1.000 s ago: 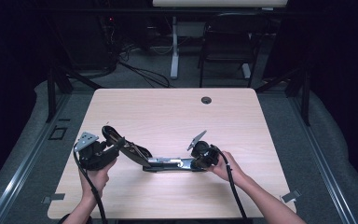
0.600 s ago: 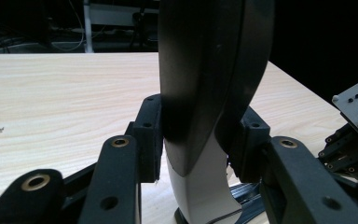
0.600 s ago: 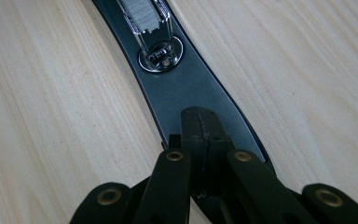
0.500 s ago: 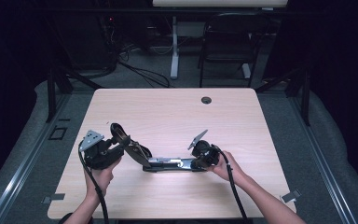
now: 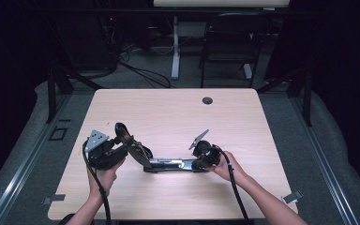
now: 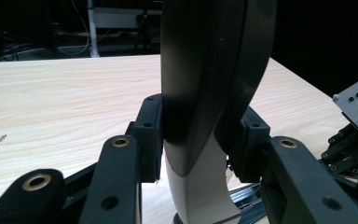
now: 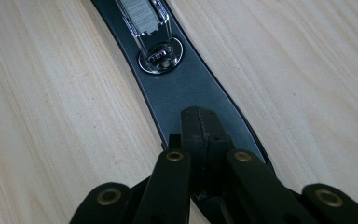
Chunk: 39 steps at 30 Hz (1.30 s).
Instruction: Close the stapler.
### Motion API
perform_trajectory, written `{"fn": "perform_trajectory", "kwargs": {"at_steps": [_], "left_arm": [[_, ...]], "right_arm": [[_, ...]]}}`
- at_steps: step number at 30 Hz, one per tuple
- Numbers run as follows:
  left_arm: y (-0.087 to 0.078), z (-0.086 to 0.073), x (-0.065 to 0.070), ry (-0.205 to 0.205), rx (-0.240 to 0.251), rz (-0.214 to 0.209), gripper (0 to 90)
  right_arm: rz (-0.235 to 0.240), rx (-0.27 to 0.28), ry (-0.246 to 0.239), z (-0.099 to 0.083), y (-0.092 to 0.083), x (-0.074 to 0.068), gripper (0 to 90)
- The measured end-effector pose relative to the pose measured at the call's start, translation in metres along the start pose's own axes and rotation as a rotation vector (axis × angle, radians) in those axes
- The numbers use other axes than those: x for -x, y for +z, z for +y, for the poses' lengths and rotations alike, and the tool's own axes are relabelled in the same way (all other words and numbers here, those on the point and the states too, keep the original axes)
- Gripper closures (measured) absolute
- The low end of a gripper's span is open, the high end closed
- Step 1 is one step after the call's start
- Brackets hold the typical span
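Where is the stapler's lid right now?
In the high view, the stapler's lid stands swung up at the table's front left, clamped in the left gripper.

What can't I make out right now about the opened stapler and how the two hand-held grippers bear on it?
- Stapler lid: its top is cut off by the left gripper view's upper edge; the left hand-held gripper is clamped on it.
- Stapler base: in the right gripper view the right hand-held gripper, shut, hides the near end.
- Staple magazine: cut off at that view's top edge.
- Hinge: too small in the high view.
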<state>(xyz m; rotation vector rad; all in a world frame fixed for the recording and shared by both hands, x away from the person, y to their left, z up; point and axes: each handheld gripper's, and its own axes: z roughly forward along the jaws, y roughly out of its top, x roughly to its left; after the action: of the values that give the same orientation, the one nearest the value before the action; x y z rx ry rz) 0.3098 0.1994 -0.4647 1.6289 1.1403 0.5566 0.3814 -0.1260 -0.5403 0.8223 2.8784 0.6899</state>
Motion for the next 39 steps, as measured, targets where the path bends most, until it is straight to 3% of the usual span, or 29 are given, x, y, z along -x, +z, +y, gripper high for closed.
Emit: {"fn": "perform_trajectory", "kwargs": {"at_steps": [14, 20, 31, 34, 39], "left_arm": [[0.002, 0.002, 0.012, 0.06, -0.004, 0.024, 61.6], [0.003, 0.003, 0.012, 0.046, -0.009, 0.022, 61.4], [0.004, 0.003, 0.015, 0.059, -0.011, 0.021, 61.0], [0.006, 0.003, 0.018, 0.074, -0.009, 0.026, 61.0], [0.011, 0.005, 0.032, 0.143, -0.007, 0.044, 60.7]], "right_arm": [[0.009, 0.0, 0.007, 0.001, 0.0, 0.001, 90.0], [0.009, 0.001, 0.01, 0.001, 0.001, 0.001, 90.0], [0.01, 0.003, 0.01, 0.002, 0.001, 0.001, 90.0], [0.011, 0.004, 0.01, 0.002, 0.001, 0.002, 90.0], [0.01, 0.005, 0.009, 0.002, 0.001, 0.001, 90.0]]}}
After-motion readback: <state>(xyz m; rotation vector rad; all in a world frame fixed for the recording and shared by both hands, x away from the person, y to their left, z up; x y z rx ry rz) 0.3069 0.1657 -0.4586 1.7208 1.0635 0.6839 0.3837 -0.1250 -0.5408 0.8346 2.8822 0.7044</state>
